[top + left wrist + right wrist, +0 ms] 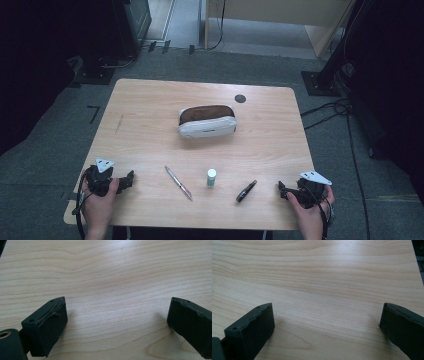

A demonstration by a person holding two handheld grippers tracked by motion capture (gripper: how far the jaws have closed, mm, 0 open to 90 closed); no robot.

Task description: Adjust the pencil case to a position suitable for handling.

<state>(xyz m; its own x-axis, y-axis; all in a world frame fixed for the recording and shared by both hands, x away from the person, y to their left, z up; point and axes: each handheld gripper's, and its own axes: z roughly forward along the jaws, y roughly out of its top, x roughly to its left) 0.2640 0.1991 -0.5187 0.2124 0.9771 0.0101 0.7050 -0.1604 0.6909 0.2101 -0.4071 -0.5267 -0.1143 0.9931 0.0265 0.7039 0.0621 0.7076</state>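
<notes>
Left gripper [116,322] is sitting low over the wooden table [112,272] with its two black jaws spread wide apart, nothing between them but bare light woodgrain. The left pad [51,325] looks a bit scuffed along its top edge, and both jaws throw soft shadows on the wood.
</notes>
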